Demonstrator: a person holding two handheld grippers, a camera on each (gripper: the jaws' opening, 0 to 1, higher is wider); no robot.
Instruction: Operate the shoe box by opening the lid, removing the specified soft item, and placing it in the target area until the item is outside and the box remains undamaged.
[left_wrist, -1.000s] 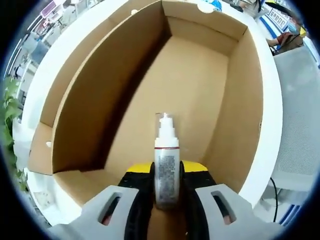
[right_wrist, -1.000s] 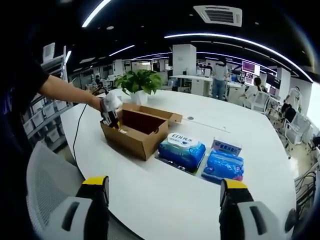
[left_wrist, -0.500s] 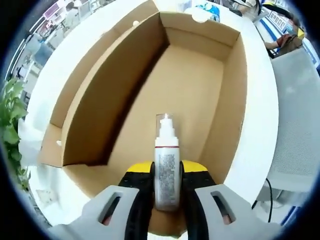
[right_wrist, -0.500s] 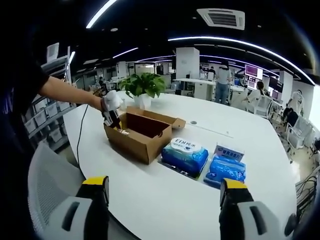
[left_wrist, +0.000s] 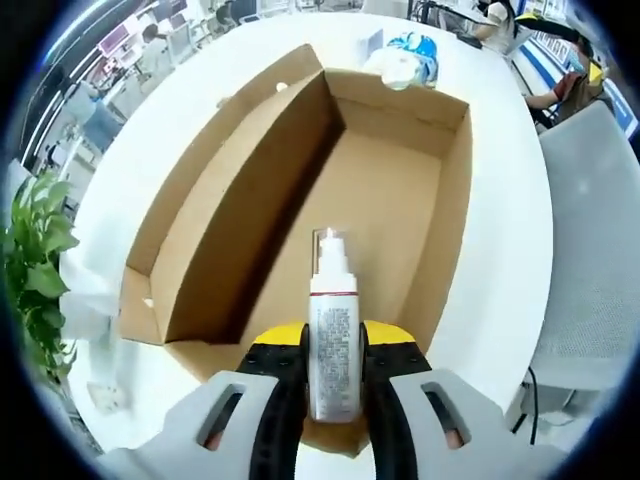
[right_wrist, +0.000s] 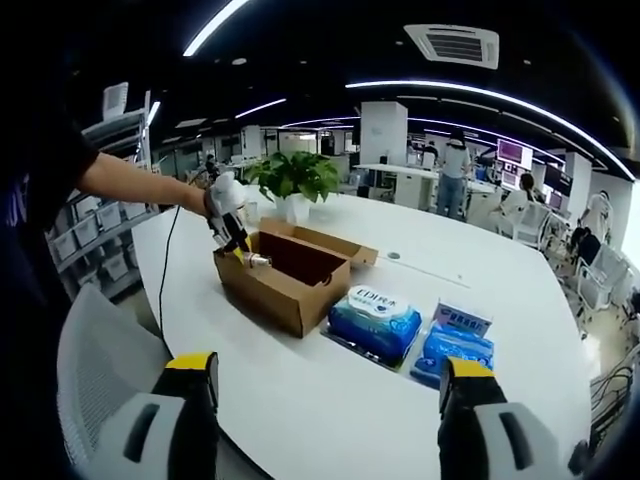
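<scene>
left gripper (left_wrist: 335, 400) clenches the bottle (left_wrist: 333, 335) above the open box (left_wrist: 300, 230); lift straight, clearing the walls, toward bare tabletop (right_wrist: 330, 400). right gripper (right_wrist: 325, 385) jaws gape, empty.

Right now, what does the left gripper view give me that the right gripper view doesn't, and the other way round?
Left gripper view: the bare cardboard floor inside the open shoe box, and the label on the white bottle clamped in the left gripper.

Right gripper view: the right gripper open and holding nothing, a person's arm, and the box's outer walls from the side.

Both: the box, the bottle held over its near end, the white table, a blue wipes pack and the potted plant.
</scene>
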